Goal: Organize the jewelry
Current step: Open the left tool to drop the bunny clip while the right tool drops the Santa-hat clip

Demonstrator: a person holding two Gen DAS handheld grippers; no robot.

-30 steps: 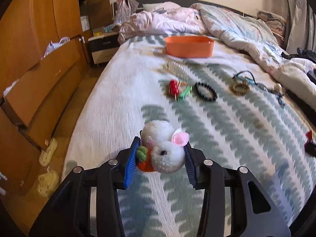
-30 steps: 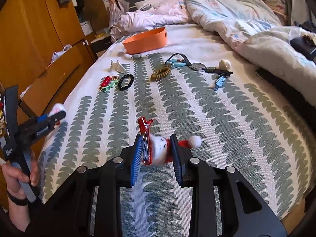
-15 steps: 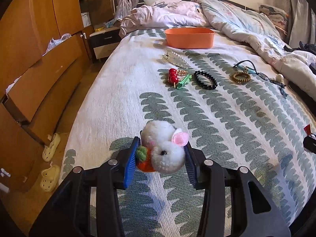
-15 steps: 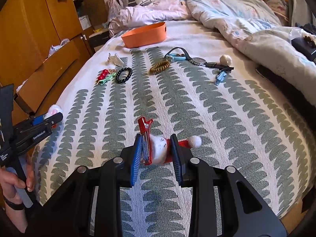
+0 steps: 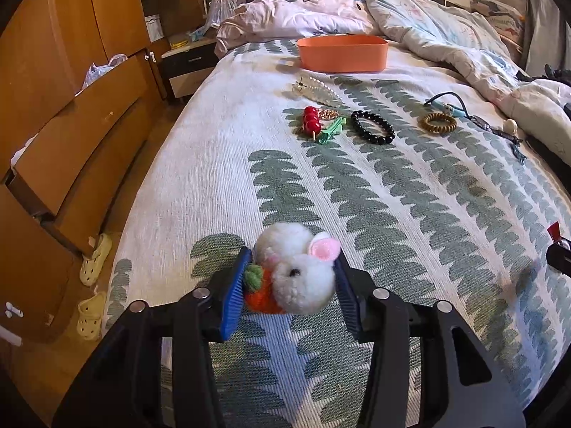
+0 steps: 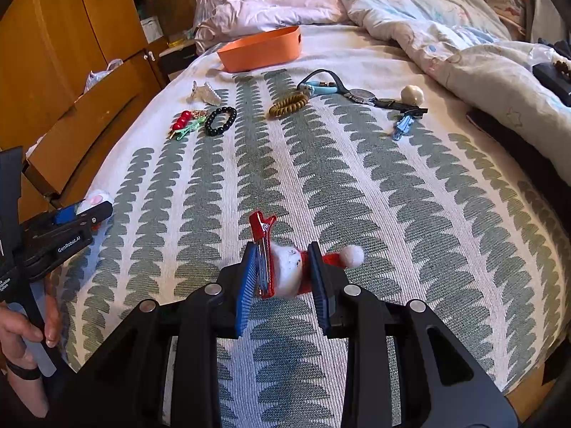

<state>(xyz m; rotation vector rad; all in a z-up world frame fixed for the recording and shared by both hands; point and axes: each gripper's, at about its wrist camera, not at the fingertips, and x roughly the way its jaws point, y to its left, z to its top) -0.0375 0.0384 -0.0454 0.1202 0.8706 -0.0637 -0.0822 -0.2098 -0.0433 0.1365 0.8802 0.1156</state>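
Observation:
My left gripper (image 5: 291, 278) is shut on a white pom-pom bunny hair clip (image 5: 296, 267) with an orange carrot, held above the near left of the bed. My right gripper (image 6: 283, 271) is shut on a red snowman hair clip (image 6: 285, 267), held above the near middle of the bed. An orange basket (image 5: 342, 53) (image 6: 260, 50) stands far up the bed. Before it lie a pearl clip (image 5: 316, 89), a red bead clip (image 5: 310, 119), a green clip (image 5: 332, 130), a black bead bracelet (image 5: 373, 126) (image 6: 220, 120) and a brown coil hair tie (image 5: 438, 122) (image 6: 288, 104).
A watch (image 6: 364, 95), a blue clip (image 6: 402, 126) and a round beige piece (image 6: 412, 93) lie at the right. Rumpled duvets (image 6: 464, 35) fill the far right. Wooden drawers (image 5: 71, 135) and slippers (image 5: 94, 260) flank the bed's left edge.
Both grippers have drawn back and risen a little from the basket, each still holding its clip. The items on the bed have not moved.

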